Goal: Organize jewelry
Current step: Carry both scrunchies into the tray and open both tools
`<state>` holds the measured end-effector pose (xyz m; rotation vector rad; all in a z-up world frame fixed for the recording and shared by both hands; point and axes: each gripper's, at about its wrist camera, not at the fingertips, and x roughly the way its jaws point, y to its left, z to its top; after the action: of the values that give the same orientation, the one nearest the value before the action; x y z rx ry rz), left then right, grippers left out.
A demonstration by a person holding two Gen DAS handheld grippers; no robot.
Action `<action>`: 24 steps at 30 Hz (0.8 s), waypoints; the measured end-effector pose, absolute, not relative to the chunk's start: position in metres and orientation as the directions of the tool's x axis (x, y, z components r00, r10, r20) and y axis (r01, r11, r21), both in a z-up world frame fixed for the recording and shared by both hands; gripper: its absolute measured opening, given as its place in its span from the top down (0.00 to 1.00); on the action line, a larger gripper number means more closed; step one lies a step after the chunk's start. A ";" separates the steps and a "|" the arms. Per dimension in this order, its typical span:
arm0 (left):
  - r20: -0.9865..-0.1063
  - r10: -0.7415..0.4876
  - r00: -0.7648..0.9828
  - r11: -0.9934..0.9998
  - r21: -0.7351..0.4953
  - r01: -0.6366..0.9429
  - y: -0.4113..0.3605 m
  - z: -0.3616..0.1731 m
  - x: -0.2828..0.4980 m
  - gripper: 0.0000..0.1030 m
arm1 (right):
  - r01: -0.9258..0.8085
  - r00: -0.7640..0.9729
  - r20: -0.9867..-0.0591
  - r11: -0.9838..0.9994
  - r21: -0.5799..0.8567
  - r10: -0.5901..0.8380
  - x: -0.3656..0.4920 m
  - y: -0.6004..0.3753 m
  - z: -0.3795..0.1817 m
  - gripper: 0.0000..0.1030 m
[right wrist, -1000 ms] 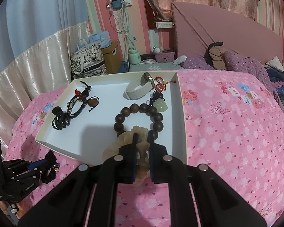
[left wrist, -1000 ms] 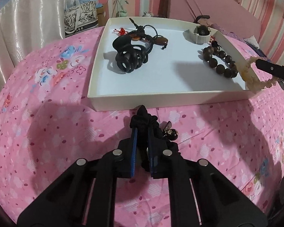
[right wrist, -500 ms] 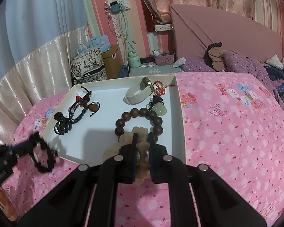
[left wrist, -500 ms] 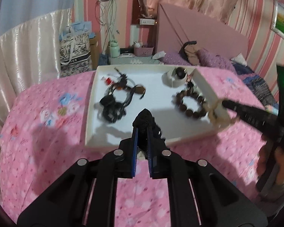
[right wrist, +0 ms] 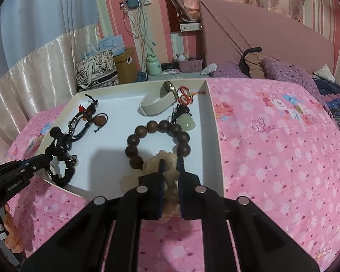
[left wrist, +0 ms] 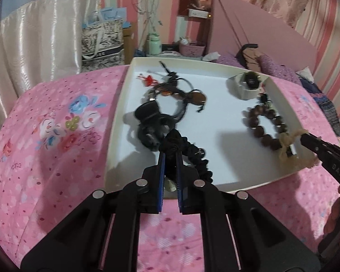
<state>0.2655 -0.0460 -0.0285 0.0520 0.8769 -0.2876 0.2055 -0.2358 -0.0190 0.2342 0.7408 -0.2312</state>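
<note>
- The left gripper [left wrist: 170,156] was clamped on a black braided bracelet [left wrist: 192,156], held over the near-left corner of the white tray [left wrist: 170,60]; the loop hung from the tips toward the tray floor.
- The right gripper [right wrist: 170,165] was clamped on a pale amber bracelet [right wrist: 167,181], at the tray's near edge, just in front of the brown bead bracelet [right wrist: 156,140].
- Risk: the black bracelet's loop dangled close to the black cord pile [left wrist: 154,122] just ahead of the left tips; lowering there could tangle the two, in my judgement.
- Risk: the amber bracelet straddled the tray's near wall; letting go there could let it slide out onto the pink bedspread [right wrist: 272,147].
- Risk: it also lay against the brown beads, so a push forward could shove them.
- Count: two bracelets in the tongs; in the tray one brown bead bracelet, one white band [right wrist: 156,106], one jade pendant [right wrist: 187,122], and a cluster of dark cords I could not count apart.
</note>
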 end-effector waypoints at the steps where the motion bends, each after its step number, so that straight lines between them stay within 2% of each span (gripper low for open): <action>1: -0.764 -0.218 0.608 0.962 -0.064 0.265 -0.046 -0.029 0.266 0.93 | 0.290 0.714 -0.689 0.949 0.128 -0.125 0.206 -0.235 -0.021 0.90; 14: -0.758 -0.120 0.641 0.979 0.017 0.204 -0.041 -0.044 0.268 0.93 | 0.319 0.702 -0.691 0.944 0.087 -0.174 0.217 -0.231 -0.040 0.90; 24: -0.738 -0.090 0.669 0.983 0.044 0.181 -0.043 -0.047 0.264 0.92 | 0.328 0.689 -0.683 0.945 -0.005 -0.243 0.219 -0.225 -0.044 0.90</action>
<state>0.2642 -0.0427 -0.0467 0.1166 0.8247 -0.1533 0.2194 -0.2247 -0.0436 0.1206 0.7452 -0.3198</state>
